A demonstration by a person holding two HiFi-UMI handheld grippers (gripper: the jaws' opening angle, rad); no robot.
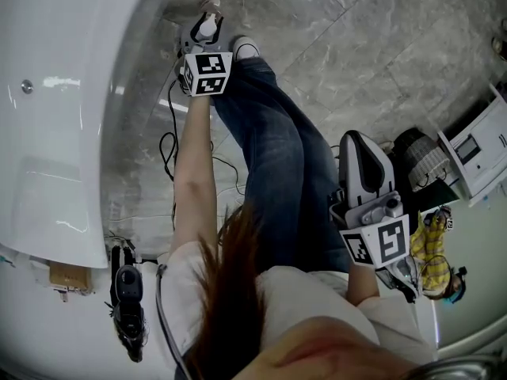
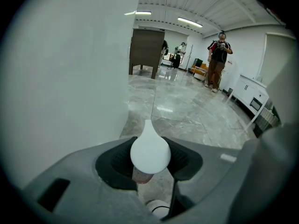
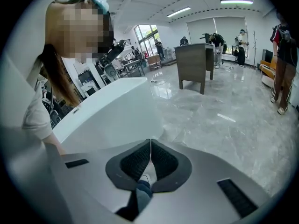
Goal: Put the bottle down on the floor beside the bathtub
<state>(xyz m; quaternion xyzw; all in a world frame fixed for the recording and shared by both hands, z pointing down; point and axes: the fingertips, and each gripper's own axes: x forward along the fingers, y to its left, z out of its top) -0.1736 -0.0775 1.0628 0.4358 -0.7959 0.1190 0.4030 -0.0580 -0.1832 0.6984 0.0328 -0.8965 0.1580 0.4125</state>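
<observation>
In the head view my left gripper (image 1: 203,38) reaches down at the top, close to the curved white bathtub (image 1: 71,133), and is shut on a small bottle (image 1: 209,25) with a white cap. The left gripper view shows the white teardrop cap (image 2: 149,149) and a pinkish body (image 2: 141,176) clamped between the dark pads, above grey marble floor (image 2: 187,111), with the tub wall (image 2: 60,78) right beside it. Whether the bottle touches the floor I cannot tell. My right gripper (image 1: 354,142) hangs by the person's right side, shut and empty, its pads (image 3: 140,161) pressed together.
The person's jeans and a white shoe (image 1: 244,48) stand just right of the bottle. Black cables (image 1: 168,149) trail on the floor by the tub. A black device (image 1: 127,291) lies lower left, a white cabinet (image 1: 479,153) at the right. People (image 2: 217,59) and a dark cabinet (image 2: 145,50) stand far off.
</observation>
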